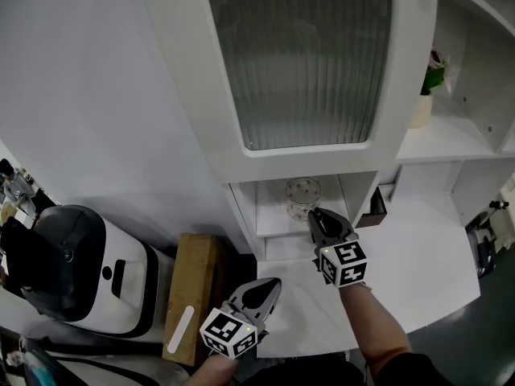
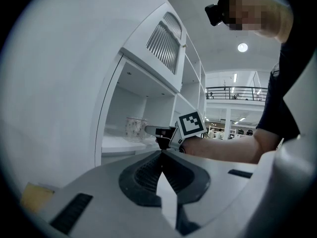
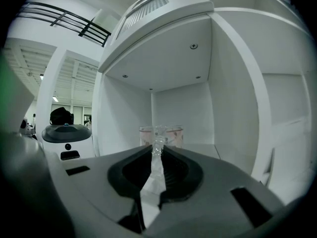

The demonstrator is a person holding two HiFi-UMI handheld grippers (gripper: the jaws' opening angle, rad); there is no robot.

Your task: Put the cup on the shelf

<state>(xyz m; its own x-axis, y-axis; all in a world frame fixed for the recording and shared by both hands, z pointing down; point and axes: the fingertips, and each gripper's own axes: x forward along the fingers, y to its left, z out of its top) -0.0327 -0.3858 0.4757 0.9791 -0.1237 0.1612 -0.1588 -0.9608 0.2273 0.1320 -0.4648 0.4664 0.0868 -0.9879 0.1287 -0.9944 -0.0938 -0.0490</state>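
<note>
The low shelf compartment at the centre of the head view is open at the front, walled on both sides and roofed by the cabinet with the ribbed-glass door. The cup stands mid-compartment. The right gripper fills the mouth, pinched on the cup's near side, and bare shelf floor shows left of the cup. At lower right the white bench lies open. At lower left, a brown box and a white-and-black machine crowd the left gripper.
</note>
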